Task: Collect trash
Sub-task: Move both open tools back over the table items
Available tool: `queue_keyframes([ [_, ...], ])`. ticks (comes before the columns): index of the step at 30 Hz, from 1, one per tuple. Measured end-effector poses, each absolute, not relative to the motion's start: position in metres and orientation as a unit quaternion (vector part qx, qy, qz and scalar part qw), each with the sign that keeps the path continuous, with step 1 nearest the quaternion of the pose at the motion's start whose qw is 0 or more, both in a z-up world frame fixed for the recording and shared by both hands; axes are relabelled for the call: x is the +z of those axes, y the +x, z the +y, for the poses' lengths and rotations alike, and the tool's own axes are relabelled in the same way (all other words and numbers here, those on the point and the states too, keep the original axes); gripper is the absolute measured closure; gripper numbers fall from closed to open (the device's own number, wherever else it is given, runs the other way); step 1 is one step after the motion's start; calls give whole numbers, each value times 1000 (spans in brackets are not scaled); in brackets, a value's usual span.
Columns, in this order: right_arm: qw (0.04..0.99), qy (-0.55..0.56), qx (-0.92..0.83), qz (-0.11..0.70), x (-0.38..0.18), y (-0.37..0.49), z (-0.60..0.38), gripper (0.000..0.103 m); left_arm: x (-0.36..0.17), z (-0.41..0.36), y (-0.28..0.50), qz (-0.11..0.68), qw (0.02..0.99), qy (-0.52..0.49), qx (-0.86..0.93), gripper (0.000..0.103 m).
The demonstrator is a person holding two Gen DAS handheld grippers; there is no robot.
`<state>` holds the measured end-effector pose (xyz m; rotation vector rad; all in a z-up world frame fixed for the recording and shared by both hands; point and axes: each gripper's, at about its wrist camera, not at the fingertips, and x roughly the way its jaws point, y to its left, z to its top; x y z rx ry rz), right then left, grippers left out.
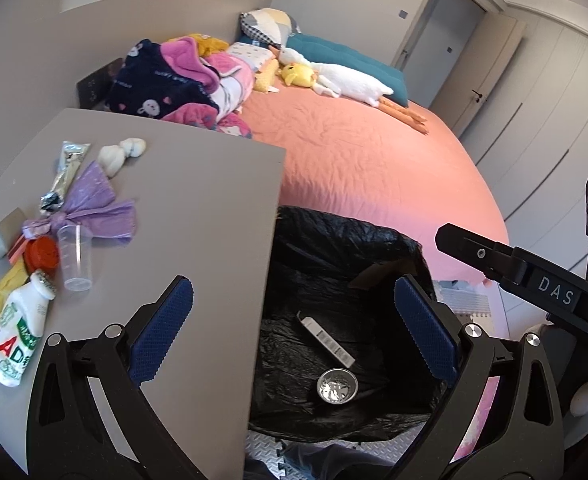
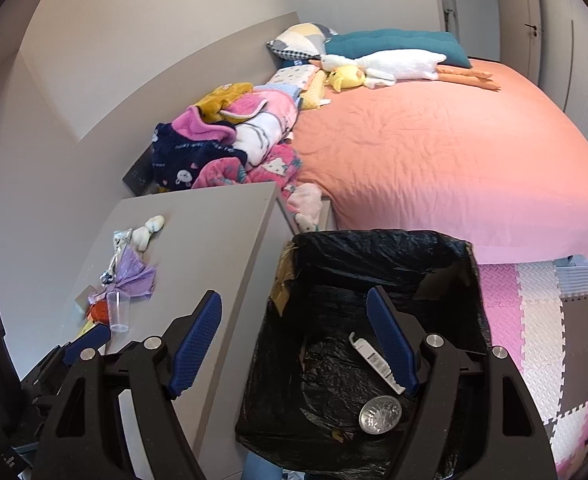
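Left claw (image 1: pixel 294 332) is spread wide with nothing between its blue pads (image 1: pixel 161 330), straddling the bench edge and the trash bin (image 1: pixel 334 248). Right claw (image 2: pixel 294 344) is likewise spread and empty, one finger over the bench (image 2: pixel 213 232), the other over the bin mouth. The bin, lined with a black bag, stands on the floor directly against the bench's side. Inside the bin lie a white tube (image 1: pixel 326 338) and a round foil cup (image 1: pixel 337 386), the cup just beside the tube's lower end. Uncollected trash remains on the bench, at the side far from the bin: a clear plastic cup (image 1: pixel 75 256), a purple bag (image 1: pixel 93 208), a foil wrapper (image 1: pixel 67 168), a white tissue wad (image 1: pixel 121 152), an orange cap (image 1: pixel 41 254) and a white drink bottle (image 1: pixel 17 332). Beyond the bin is a bed (image 1: pixel 354 160) with a pink sheet.
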<state>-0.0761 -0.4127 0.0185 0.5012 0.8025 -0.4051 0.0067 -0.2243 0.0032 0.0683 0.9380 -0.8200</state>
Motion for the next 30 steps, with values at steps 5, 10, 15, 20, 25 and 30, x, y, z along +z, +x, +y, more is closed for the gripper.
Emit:
queue_keyframes([
  [5, 874, 230, -165, 396, 14, -57, -393, 27, -2, -198, 16, 445, 822, 15, -356, 6],
  [10, 876, 220, -136, 407, 10, -38, -374, 27, -6, -169, 22, 446, 834, 6, -324, 6],
  [15, 877, 209, -107, 419, 4, -20, -350, 27, -10, -144, 28, 450, 842, 0, -296, 6],
  [20, 875, 200, -86, 432, -2, -4, -329, 27, -15, -120, 34, 452, 848, -7, -277, 6],
  [25, 874, 192, -67, 442, -9, 10, -313, 27, -21, -100, 44, 456, 852, -11, -256, 6],
  [30, 871, 187, -48, 451, -17, 28, -293, 27, -28, -84, 52, 456, 857, 4, -241, 6],
])
